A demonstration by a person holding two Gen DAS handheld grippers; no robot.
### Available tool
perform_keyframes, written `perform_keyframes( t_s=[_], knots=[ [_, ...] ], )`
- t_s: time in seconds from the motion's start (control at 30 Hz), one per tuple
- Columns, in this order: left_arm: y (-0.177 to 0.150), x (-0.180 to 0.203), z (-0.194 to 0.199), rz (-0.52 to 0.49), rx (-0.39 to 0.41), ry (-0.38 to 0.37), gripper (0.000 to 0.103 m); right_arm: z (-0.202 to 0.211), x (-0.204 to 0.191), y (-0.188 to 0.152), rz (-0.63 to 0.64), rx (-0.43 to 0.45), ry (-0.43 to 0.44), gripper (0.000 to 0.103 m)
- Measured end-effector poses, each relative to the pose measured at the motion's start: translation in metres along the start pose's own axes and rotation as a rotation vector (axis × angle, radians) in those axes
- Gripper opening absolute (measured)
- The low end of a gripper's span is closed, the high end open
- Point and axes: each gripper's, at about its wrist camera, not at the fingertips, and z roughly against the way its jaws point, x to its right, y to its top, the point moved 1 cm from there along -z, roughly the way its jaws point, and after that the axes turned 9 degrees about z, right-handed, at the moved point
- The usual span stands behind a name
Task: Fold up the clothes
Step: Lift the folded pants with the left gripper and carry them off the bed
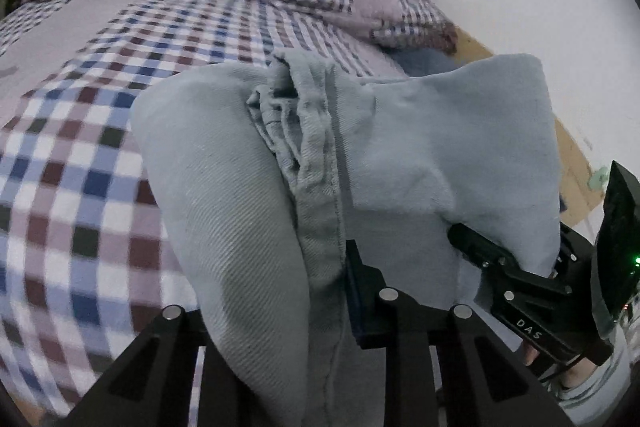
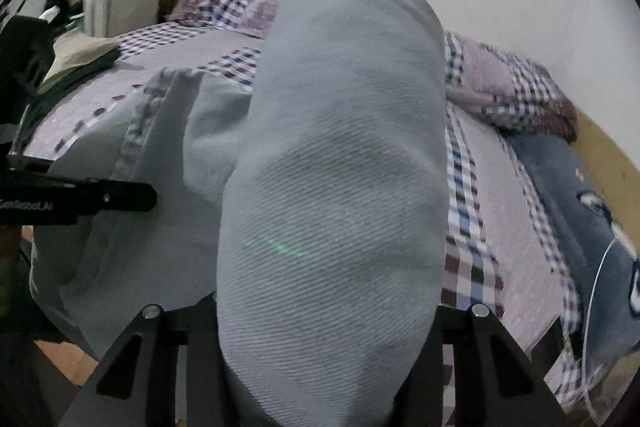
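Two grippers hold jeans (image 1: 240, 211) | pale blue denim | bunched, draped over bed (image 1: 80, 167)

checked bed cover (image 2: 472, 203), navy garment (image 2: 580, 211), rumpled blanket (image 2: 508, 87)

I note one pair of pale grey-blue jeans (image 1: 224, 187), twill weave, bunched and draped in folds, lifted above the checked bedspread (image 1: 80, 155).
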Motion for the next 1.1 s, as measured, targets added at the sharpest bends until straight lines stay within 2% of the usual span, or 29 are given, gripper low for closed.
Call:
perform_keyframes(
  t_s=[0.17, 0.43, 0.7, 0.83, 1.0, 1.1],
  knots=[
    [-0.010, -0.012, 0.053, 0.069, 0.149, 0.012, 0.025, 0.029, -0.032, 0.042, 0.132, 0.083, -0.005, 0.044],
    [-0.002, -0.062, 0.153, 0.247, 0.433, 0.056, 0.025, 0.066, -0.118, 0.151, 0.403, 0.268, 0.026, 0.044],
    [0.010, -0.147, 0.271, 0.399, 0.664, 0.179, 0.025, 0.090, -0.235, 0.264, 0.616, 0.452, 0.110, 0.044],
    [0.015, -0.187, 0.318, 0.469, 0.764, 0.254, 0.025, 0.095, -0.296, 0.316, 0.724, 0.533, 0.163, 0.044],
    [0.019, -0.242, 0.368, 0.554, 0.870, 0.324, 0.025, 0.089, -0.371, 0.378, 0.847, 0.598, 0.209, 0.044],
    [0.026, -0.278, 0.387, 0.611, 0.894, 0.354, 0.025, 0.071, -0.412, 0.414, 0.929, 0.607, 0.219, 0.044]
  ],
)
